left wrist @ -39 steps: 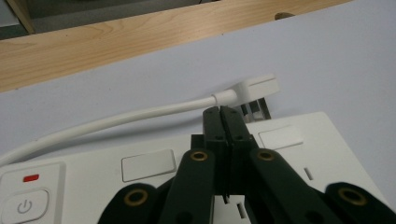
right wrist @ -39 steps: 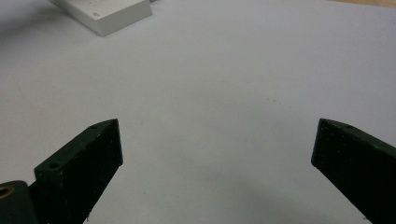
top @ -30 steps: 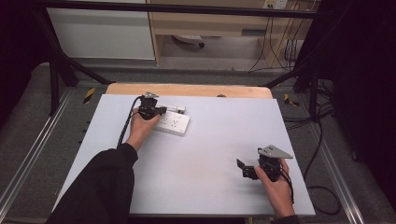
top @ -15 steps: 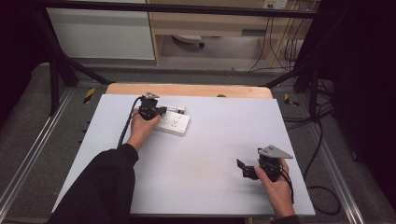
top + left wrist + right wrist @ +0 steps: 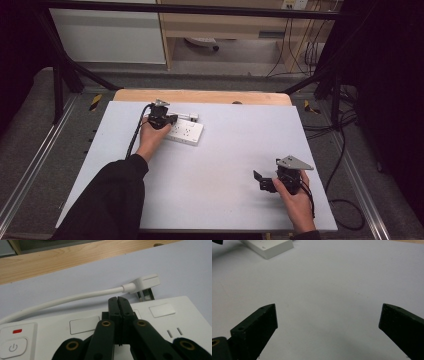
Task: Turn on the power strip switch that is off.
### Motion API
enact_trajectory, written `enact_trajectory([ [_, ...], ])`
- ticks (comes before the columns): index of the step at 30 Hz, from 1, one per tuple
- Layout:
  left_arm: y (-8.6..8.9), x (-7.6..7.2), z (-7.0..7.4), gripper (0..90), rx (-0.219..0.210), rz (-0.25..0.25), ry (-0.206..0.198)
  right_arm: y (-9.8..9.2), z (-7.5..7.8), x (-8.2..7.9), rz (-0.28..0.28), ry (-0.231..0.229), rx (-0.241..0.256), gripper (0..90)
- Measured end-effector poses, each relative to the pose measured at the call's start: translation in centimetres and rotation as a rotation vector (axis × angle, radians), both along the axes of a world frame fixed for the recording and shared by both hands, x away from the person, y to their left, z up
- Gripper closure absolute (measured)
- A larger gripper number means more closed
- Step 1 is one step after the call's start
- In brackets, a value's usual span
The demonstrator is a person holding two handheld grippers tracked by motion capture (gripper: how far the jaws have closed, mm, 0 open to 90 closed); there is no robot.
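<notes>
At the upper left of the high view, the rigid, light-looking strip [image 5: 185, 131] was pressed by the shut, empty left gripper [image 5: 117, 300]. It seemed best taken by its long edges. The right gripper [image 5: 327, 317] was held wide open, lower right.

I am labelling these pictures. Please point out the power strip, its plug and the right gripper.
power strip [image 5: 160, 322]: left gripper view, bare white top face.
plug [image 5: 146, 283]: left gripper view, white plug body.
right gripper [image 5: 328, 326]: right gripper view, midway between open jaws.

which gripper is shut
The left gripper, over the white power strip, has its jaws pressed together; the right gripper is spread wide over bare table.
</notes>
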State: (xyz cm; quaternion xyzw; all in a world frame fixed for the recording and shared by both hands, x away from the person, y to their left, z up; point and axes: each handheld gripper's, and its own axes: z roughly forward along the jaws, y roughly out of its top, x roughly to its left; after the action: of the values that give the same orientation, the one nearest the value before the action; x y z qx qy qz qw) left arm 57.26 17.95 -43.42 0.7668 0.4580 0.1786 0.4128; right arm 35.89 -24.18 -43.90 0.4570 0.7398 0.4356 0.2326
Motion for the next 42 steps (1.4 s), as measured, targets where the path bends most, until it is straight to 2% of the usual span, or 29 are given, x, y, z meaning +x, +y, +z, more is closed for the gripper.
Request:
enact_trajectory([
  [26, -0.2, 0.0, -0.1, 90.0, -0.008, -0.01, -0.011, 0.1, 0.0, 0.0, 0.0, 0.004, -0.002, 2.4],
  [33, -0.3, 0.0, -0.2, 90.0, 0.005, -0.011, -0.016, 0.0, 0.0, 0.0, -0.002, 0.004, -0.002, 2.4],
  [35, -0.1, 0.0, -0.3, 90.0, 0.03, 0.006, -0.018, 0.0, 0.0, 0.0, -0.002, 0.004, -0.002, 2.4],
  [36, 0.2, 0.1, -0.3, 90.0, 0.016, 0.012, -0.01, 0.1, 0.0, 0.0, -0.002, 0.005, 0.0, 2.4],
  [38, 0.7, 0.3, -0.4, 90.0, -0.038, 0.014, 0.014, 0.1, 0.0, 0.0, 0.0, 0.004, -0.001, 2.4],
  [42, 0.8, 0.2, -0.5, 90.0, -0.03, 0.002, 0.003, 0.1, -0.1, 0.1, 0.002, 0.004, -0.003, 2.4],
])
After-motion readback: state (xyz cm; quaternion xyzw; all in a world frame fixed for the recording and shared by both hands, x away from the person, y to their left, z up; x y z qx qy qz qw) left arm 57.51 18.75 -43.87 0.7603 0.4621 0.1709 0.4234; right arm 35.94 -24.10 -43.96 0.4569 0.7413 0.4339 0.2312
